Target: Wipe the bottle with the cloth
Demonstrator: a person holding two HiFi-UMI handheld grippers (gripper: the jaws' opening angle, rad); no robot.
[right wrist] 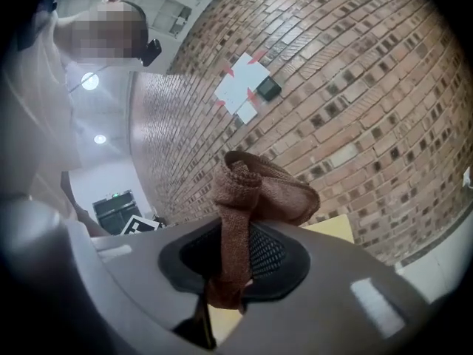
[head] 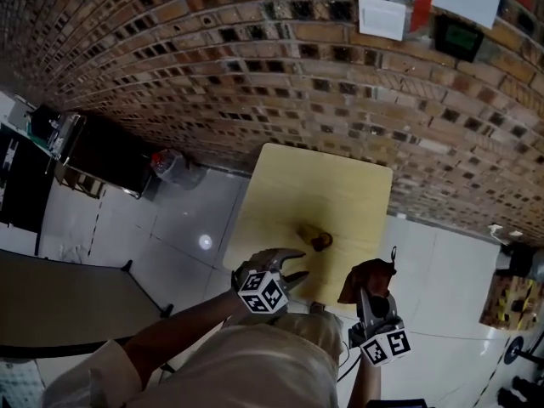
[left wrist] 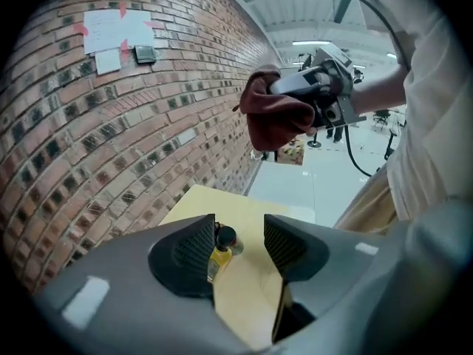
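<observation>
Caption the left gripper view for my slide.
Open left claw frames the yellow bottle on the table; right claw holds the brown cloth.

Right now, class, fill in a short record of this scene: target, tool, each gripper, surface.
target: small bottle of yellow liquid with a dark cap, standing on the table, untouched
tool: brown woven cloth, held off the table
left gripper: open, empty, aimed at the bottle
right gripper: shut on the cloth
surface: pale yellow table against a brick wall
</observation>
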